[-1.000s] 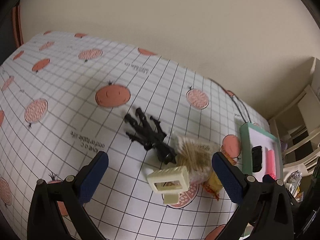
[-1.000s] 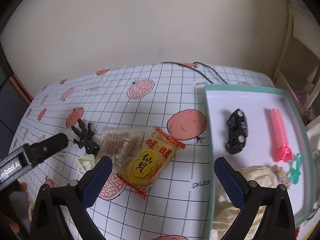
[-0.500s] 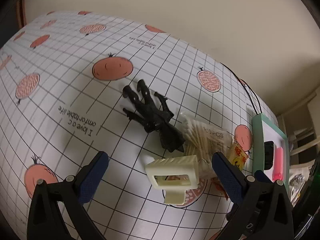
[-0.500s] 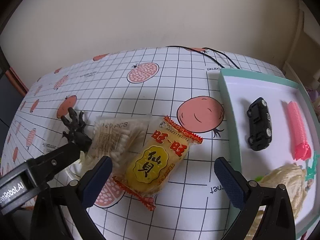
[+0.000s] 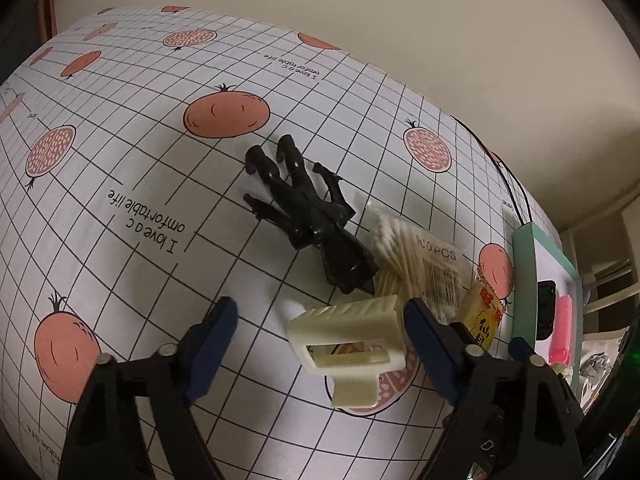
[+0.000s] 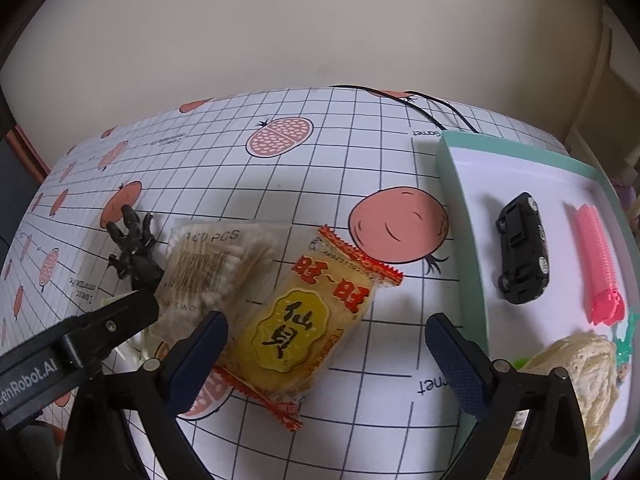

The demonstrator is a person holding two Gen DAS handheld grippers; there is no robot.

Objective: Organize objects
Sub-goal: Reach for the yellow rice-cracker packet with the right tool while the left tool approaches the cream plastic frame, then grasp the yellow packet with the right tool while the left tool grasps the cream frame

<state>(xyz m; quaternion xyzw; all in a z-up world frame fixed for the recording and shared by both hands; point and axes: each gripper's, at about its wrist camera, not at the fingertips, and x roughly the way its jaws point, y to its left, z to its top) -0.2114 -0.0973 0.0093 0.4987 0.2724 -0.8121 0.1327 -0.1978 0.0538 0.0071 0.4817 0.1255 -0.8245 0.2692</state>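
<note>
Here, left gripper [image 5: 320,332] spread wide around cream hair clip [image 5: 352,336], right gripper [image 6: 326,344] spread over yellow snack packet [image 6: 308,320], green-rimmed tray [image 6: 460,216] near tablecloth's [image 6: 320,168] right edge.

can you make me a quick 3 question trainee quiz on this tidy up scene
1. True or false: the black toy car lies inside the green-rimmed tray.
2. Which item sits between the open left tongs? A) yellow snack packet B) cream hair claw clip C) pink comb
3. Fill in: the black toy figure touches the bag of cotton ____.

Key
1. True. The car rests on the tray floor beside the pink comb.
2. B. The cream hair claw clip lies between the tongs, not yet gripped. The right tongs are open over the yellow snack packet.
3. Swabs. The bag of cotton swabs is marked 100 PCS.
</note>
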